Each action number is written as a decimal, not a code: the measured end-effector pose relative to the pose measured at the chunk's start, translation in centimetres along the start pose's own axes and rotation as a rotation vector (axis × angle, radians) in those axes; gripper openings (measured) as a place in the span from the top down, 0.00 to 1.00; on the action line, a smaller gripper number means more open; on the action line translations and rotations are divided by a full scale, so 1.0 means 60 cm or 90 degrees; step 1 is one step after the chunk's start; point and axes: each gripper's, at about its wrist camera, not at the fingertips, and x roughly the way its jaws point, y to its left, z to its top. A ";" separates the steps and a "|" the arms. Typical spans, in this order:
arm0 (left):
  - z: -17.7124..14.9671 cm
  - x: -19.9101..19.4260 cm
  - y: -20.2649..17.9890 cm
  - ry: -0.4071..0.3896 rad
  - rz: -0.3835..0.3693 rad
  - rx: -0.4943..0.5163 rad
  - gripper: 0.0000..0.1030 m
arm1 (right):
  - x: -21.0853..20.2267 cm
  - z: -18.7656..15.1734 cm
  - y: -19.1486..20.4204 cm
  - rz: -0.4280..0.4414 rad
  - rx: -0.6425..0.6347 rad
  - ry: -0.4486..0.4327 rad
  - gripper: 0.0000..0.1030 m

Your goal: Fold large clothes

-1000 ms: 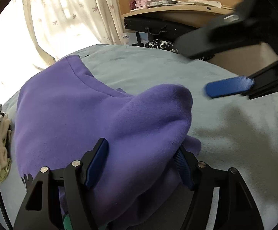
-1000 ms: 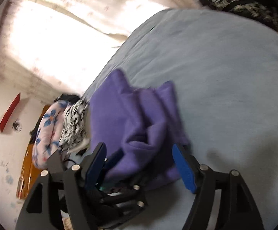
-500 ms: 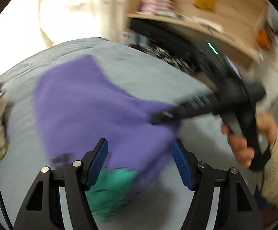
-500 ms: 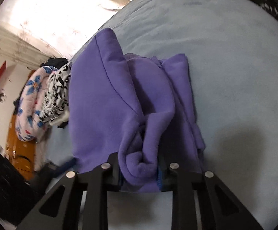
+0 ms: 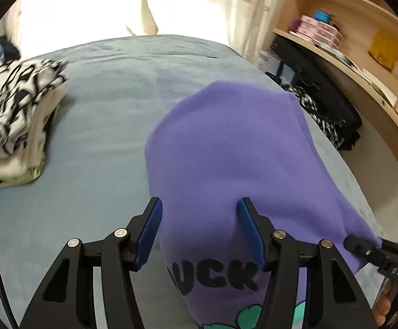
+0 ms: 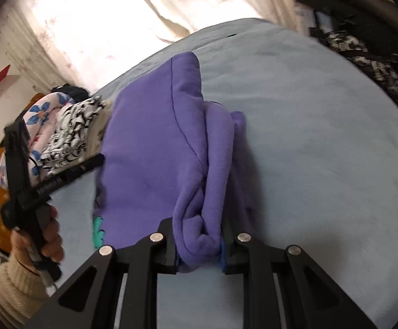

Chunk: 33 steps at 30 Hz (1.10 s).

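The purple sweatshirt (image 5: 234, 148) was found lying part-folded on the blue-grey bed cover (image 5: 103, 126), its printed front turned under at the near edge, with black lettering (image 5: 212, 274) and a green motif showing there. The right gripper (image 6: 199, 249) was found pressed onto a thick rolled bunch of the sweatshirt's fabric (image 6: 199, 235), several layers being pinched together between the jaws. The left gripper (image 5: 200, 230) was found spread, its blue pads (image 5: 149, 230) standing on either side of the cloth's near left edge with nothing clamped. It was judged that the bunched hold carried the chief risk: were the roll to be pulled or lifted, inner layers could slip free unevenly and the fold already laid could be dragged askew or opened. It was further judged that the unclamped left side left the garment unanchored, so that the whole piece could slide across the smooth cover rather than crease where intended. A stack of folded black-and-white patterned clothes (image 5: 12, 115) was noted well apart to the left; disturbance of it was considered unlikely unless the sweatshirt were swung wide.
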 end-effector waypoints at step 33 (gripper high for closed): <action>0.055 0.027 0.061 0.038 -0.066 -0.092 0.35 | 0.012 0.079 0.024 -0.016 -0.088 0.004 0.41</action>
